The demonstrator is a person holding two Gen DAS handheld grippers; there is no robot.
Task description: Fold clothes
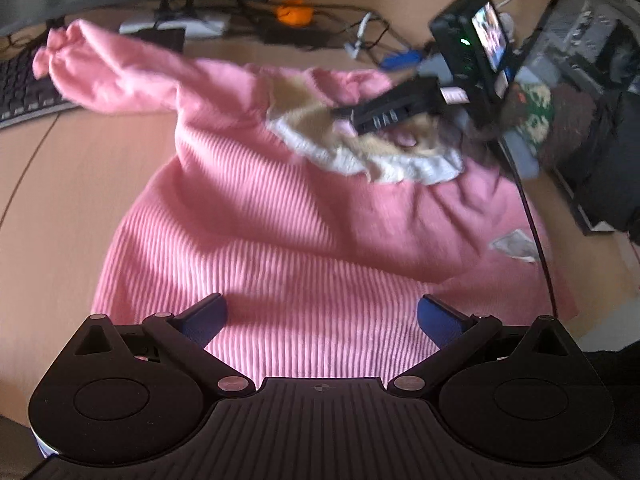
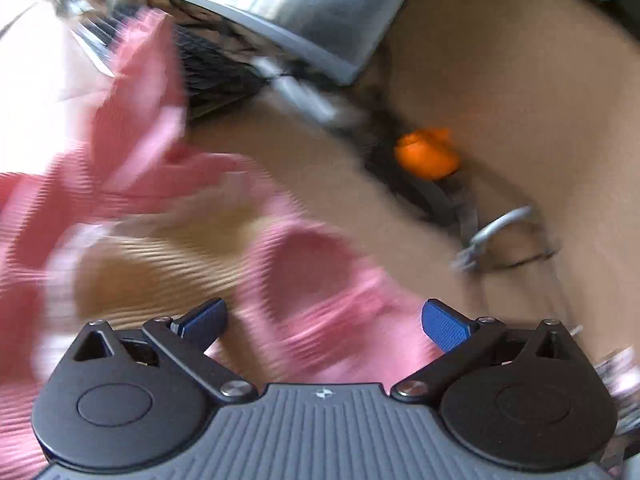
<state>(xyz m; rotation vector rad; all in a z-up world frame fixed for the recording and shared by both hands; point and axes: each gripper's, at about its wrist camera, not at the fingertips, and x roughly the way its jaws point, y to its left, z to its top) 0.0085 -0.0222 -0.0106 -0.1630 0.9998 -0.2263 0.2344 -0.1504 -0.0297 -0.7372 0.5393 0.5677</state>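
A pink ribbed sweater (image 1: 288,216) with a white and tan collar (image 1: 320,136) lies spread on the wooden desk (image 1: 60,200), one sleeve (image 1: 112,76) stretched to the far left. My left gripper (image 1: 322,320) is open and empty over the sweater's hem. My right gripper (image 1: 360,114) shows in the left wrist view at the collar. In the right wrist view it (image 2: 324,318) is open over the blurred pink fabric (image 2: 312,300) by the neck opening, and holds nothing.
A black keyboard (image 1: 24,88) lies at the far left beside the sleeve. An orange object (image 1: 294,14), cables (image 1: 360,36) and a monitor base stand at the back. A dark screen (image 1: 592,80) is on the right. A cable (image 1: 536,240) crosses the sweater's right side.
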